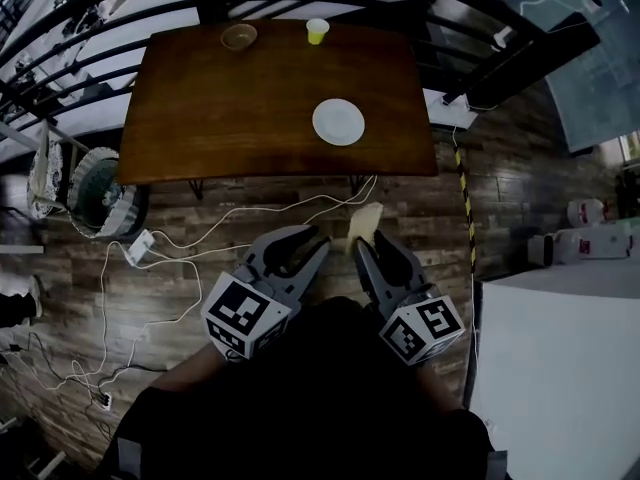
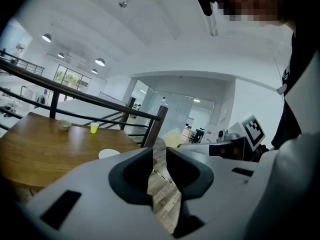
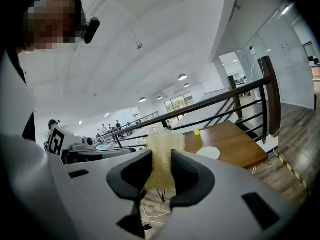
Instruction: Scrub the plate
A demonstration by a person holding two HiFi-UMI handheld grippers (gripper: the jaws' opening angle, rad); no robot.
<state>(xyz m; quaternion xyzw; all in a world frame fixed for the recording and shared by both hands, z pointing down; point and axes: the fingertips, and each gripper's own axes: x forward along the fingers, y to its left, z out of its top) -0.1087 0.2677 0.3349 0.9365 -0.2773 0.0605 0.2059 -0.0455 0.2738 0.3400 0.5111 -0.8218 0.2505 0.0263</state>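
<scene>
While the right gripper clamped a yellow porous sponge and the left gripper had empty, slightly parted jaws, the round white plate apparently awaited scrubbing.

**Both grippers held low at centre frame, side by side**
The left gripper pointed toward the upper right, its jaws a narrow gap apart with nothing between them. Just to its right, the right gripper pointed up the frame, its jaws closed on a yellowish scrub sponge that stuck out past the tips.
</scene>
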